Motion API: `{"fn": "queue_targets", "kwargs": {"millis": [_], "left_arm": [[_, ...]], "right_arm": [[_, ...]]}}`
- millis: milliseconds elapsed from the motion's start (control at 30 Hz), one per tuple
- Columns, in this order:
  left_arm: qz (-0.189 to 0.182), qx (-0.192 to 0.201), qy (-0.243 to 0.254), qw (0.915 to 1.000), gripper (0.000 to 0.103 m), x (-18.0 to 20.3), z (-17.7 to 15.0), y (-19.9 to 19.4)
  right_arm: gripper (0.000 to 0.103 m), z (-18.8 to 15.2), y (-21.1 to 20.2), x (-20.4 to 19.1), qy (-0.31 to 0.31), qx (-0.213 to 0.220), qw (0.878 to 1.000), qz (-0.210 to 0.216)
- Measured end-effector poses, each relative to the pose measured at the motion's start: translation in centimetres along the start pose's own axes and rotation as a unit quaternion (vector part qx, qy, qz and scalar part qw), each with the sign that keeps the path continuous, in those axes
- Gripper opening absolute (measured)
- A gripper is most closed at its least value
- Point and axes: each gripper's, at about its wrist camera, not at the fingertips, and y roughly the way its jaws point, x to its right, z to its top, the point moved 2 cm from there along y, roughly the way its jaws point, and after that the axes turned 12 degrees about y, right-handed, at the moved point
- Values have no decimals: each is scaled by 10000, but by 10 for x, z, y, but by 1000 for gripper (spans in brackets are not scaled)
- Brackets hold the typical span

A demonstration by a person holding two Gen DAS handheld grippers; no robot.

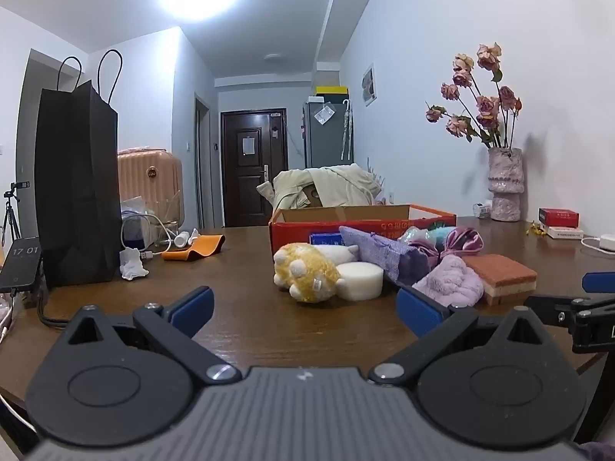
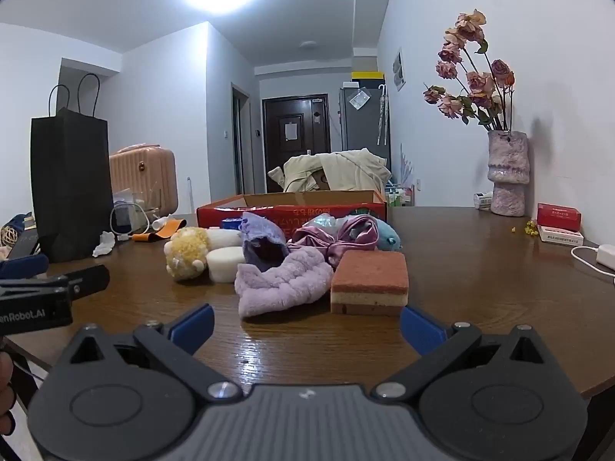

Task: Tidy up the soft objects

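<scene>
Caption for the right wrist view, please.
Open right gripper faces purple towel, layered sponge and plush toy before the red box.

A black paper bag (image 1: 77, 188) stands left; dried roses in a vase (image 1: 505, 184) stand right

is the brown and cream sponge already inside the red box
No, the sponge lies on the bare table in front of the red box, beside the purple fluffy cloth.
</scene>
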Motion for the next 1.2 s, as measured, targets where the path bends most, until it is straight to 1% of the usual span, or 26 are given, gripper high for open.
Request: {"fn": "queue_targets", "kwargs": {"millis": [100, 133, 167, 233, 367, 633, 1200], "left_arm": [[-3, -37, -43, 10000, 103, 1, 2, 4], [-26, -77, -58, 10000, 103, 2, 2, 6], [-44, 29, -24, 10000, 103, 0, 8, 4], [-96, 51, -103, 9999, 103, -5, 5, 6], [-127, 78, -72, 9999, 103, -8, 7, 5], [-80, 115, -41, 9999, 103, -3, 14, 9], [26, 216, -78, 9997, 103, -10, 21, 7]], "right_arm": [[103, 1, 4, 0, 11, 1, 10000, -1], [103, 1, 1, 4, 125, 68, 9999, 31], [103, 6, 2, 3, 121, 60, 9999, 13], [103, 7, 3, 3, 134, 49, 9999, -8], [103, 12, 8, 3, 192, -2, 9998, -1], [103, 15, 8, 3, 192, -39, 9998, 43], [103, 19, 9, 2, 203, 17, 9998, 62]]}}
